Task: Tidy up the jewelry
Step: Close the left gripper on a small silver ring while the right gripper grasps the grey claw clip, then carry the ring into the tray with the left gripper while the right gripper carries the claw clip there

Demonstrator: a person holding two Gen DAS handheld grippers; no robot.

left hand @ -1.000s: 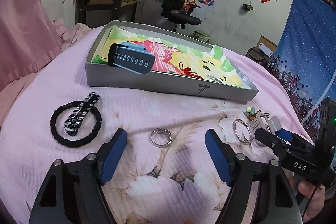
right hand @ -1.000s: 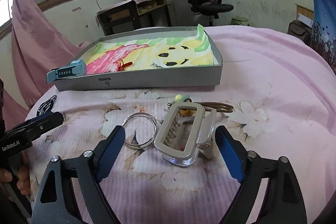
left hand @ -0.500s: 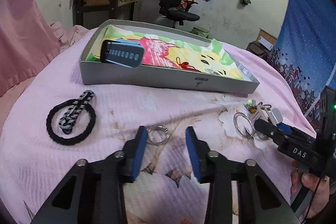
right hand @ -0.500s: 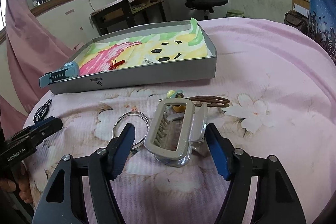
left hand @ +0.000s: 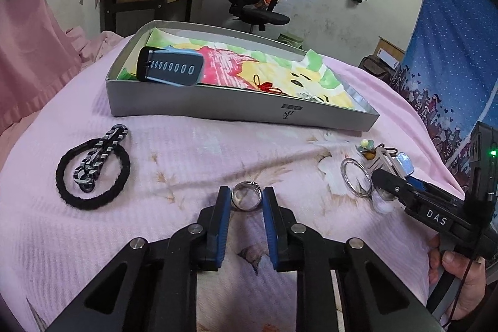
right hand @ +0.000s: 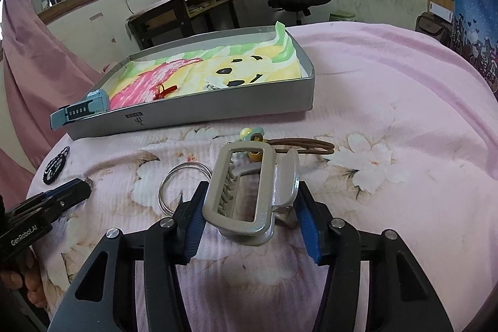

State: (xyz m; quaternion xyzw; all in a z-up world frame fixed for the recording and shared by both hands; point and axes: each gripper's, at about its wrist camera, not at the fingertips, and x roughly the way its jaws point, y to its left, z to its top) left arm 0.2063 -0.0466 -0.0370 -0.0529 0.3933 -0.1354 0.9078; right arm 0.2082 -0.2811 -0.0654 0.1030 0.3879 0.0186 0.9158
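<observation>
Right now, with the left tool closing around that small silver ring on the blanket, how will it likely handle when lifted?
The silver ring looks like rigid metal, so it should not flex. Its smooth, rounded band may slip or pivot between the left tool's flat blue pads. Lying flat on the soft pink blanket, it seems unlikely to roll beforehand.

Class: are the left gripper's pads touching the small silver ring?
Touching. The left wrist view shows both blue pads of the left gripper against the silver ring.

Silver ring [left hand: 246,199] flat on blanket; grey hair claw [right hand: 249,192] tilted, prob. upright.
</observation>
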